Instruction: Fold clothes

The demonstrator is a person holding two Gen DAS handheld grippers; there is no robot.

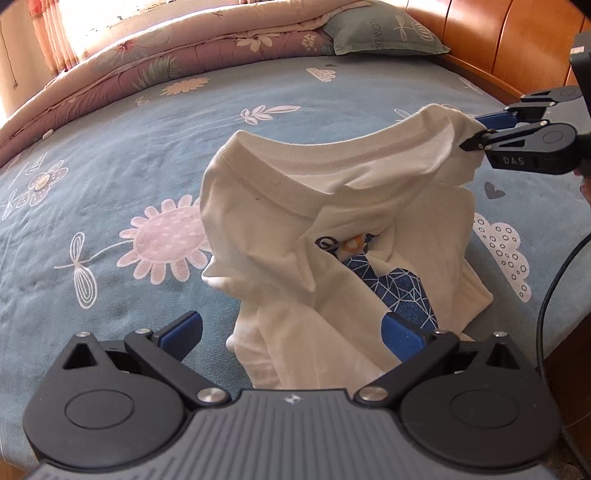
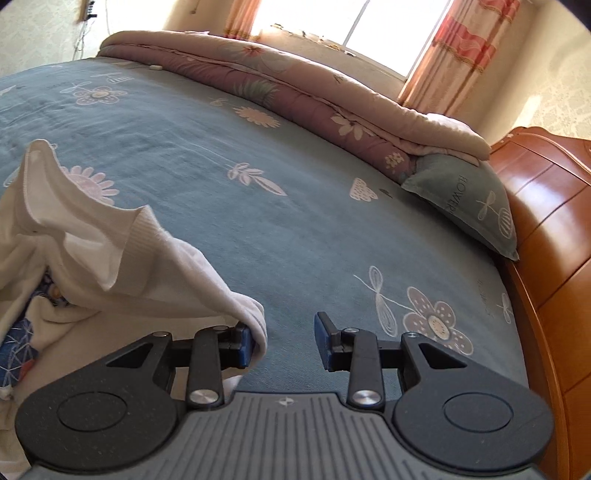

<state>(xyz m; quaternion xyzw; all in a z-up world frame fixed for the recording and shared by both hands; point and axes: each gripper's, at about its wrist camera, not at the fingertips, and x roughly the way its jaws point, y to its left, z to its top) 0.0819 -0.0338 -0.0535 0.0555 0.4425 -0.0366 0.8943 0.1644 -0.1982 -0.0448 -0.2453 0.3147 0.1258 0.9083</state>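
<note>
Right gripper (image 2: 284, 341), jaws apart, carries the white T-shirt (image 1: 332, 206) by a shoulder draped over one finger (image 2: 244, 343). We see the shirt lying on the bed (image 1: 147, 155), lengthwise ahead of our wide-open left gripper (image 1: 291, 326).

"DAS" stands on the right gripper (image 1: 476, 131); the pillow (image 2: 469, 201) reads "FLOWER", its last letters perhaps hidden.

a wide bed (image 2: 258, 221) under a blue sheet printed with pale flowers and clouds fills the room. a mauve floral quilt (image 2: 295, 92) lies folded along its far edge, a grey-green pillow (image 2: 465, 199) against the glossy wooden headboard (image 2: 546, 229). sunlight pours through the window (image 2: 332, 22) between pink curtains (image 2: 454, 55); walls are cream.
</note>
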